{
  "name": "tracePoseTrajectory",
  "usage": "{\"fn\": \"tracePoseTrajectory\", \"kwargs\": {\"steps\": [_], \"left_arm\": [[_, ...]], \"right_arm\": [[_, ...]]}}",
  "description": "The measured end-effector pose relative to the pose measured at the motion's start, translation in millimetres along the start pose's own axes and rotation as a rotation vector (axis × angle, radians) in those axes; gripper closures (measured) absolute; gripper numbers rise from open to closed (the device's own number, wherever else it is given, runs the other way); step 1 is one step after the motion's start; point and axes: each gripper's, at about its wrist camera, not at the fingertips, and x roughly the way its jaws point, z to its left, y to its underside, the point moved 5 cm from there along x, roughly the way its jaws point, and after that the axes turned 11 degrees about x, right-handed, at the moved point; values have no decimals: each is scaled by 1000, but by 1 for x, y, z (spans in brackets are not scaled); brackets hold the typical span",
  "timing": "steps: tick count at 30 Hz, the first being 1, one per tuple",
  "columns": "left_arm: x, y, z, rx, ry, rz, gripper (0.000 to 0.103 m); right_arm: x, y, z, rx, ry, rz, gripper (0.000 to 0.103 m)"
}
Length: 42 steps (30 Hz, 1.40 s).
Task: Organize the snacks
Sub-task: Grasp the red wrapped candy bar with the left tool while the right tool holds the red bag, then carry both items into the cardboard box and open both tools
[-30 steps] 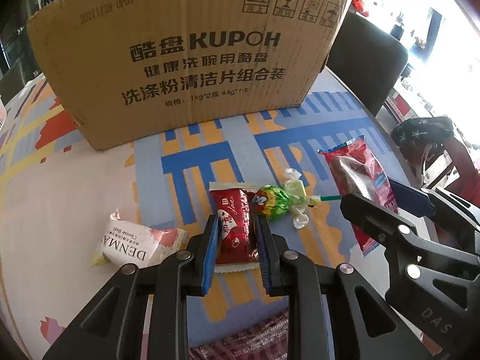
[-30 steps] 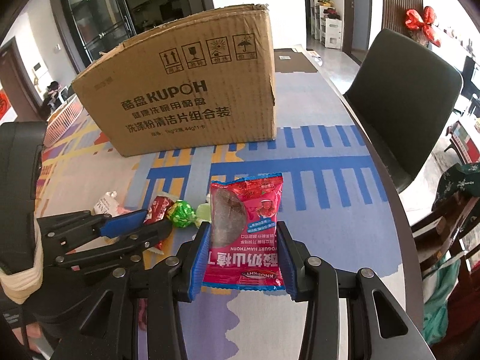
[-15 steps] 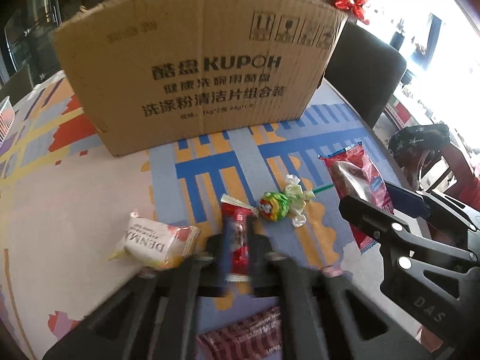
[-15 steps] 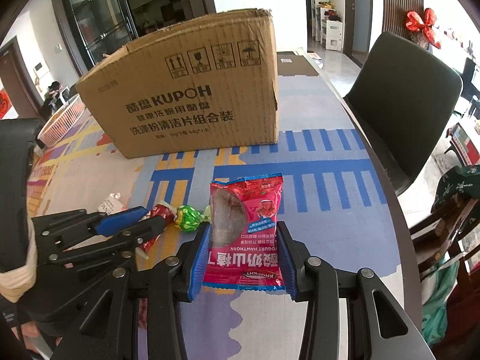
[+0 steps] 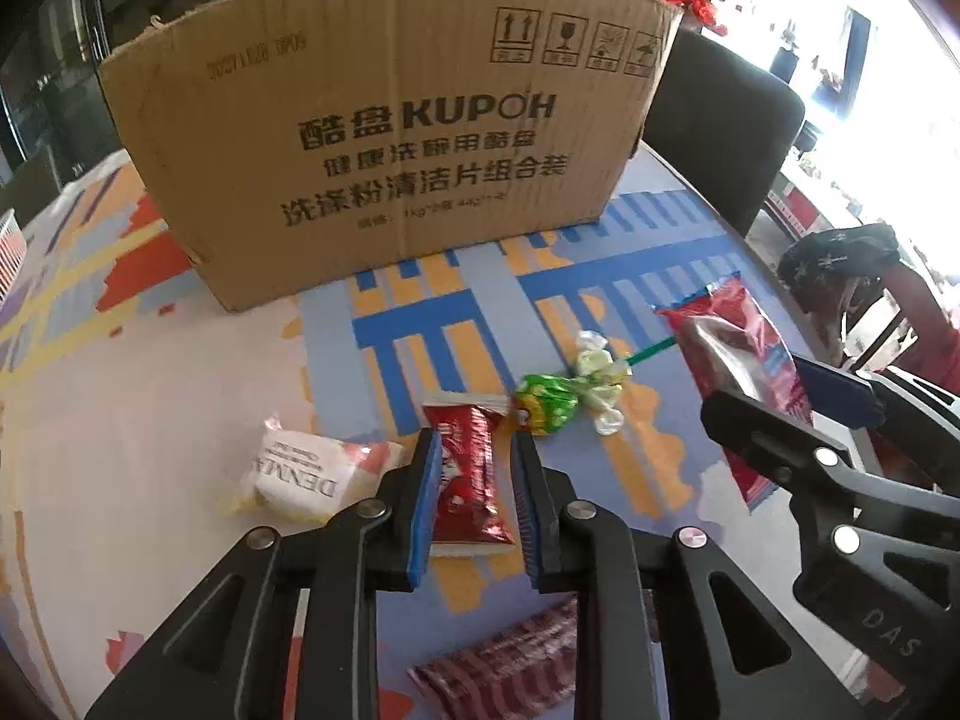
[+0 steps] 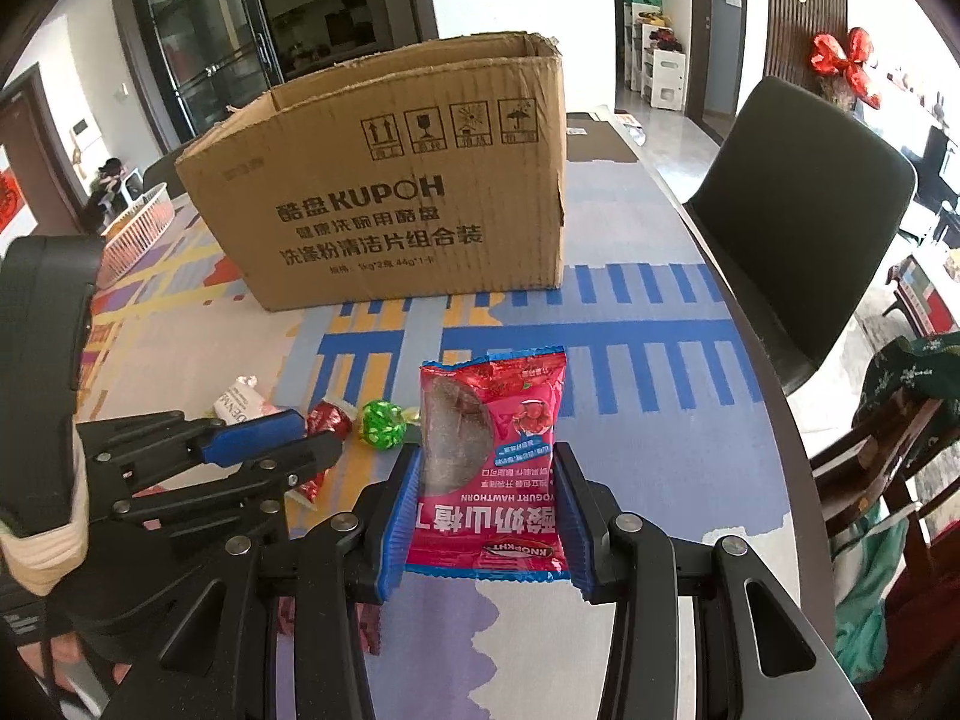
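- Snacks sit scattered on the patterned table (image 5: 198, 396) in front of the KUPOH cardboard box (image 5: 390, 138).
- Left gripper (image 5: 474, 495) is clamped on a small red wrapped candy (image 5: 471, 474), which looks twisted between the blue pads.
- Right gripper (image 6: 487, 510) is squeezing the pink yogurt hawthorn packet (image 6: 489, 462) by both side edges.
- Green lollipop (image 5: 549, 408) and white DENMA cheese snack (image 5: 300, 474) lie loose near the left gripper, either side of it.

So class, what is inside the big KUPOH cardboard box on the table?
Only the cardboard box's printed outer wall and open top rim show, with a strip of bare inner wall. Its floor and any contents are hidden by its walls, so that cannot be told.
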Motion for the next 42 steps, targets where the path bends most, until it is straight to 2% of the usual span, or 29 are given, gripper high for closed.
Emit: {"fn": "tracePoseTrajectory", "kwargs": {"steps": [6, 13, 17, 23, 31, 42], "left_arm": [[11, 6, 6, -3, 29, 28, 77], [17, 1, 2, 30, -7, 36, 81], [17, 1, 1, 27, -3, 33, 82], [-6, 2, 6, -28, 3, -18, 81], [-43, 0, 10, -37, -13, -91, 81], [-94, -36, 22, -24, -43, -217, 81]], "right_arm": [[9, 2, 0, 10, 9, 8, 60], [16, 4, -1, 21, 7, 9, 60], [18, 5, -4, 34, 1, 16, 60], [13, 4, -3, 38, -6, 8, 60], [-12, -1, 8, 12, -27, -34, 60], [-41, -27, 31, -11, -66, -103, 60]]}}
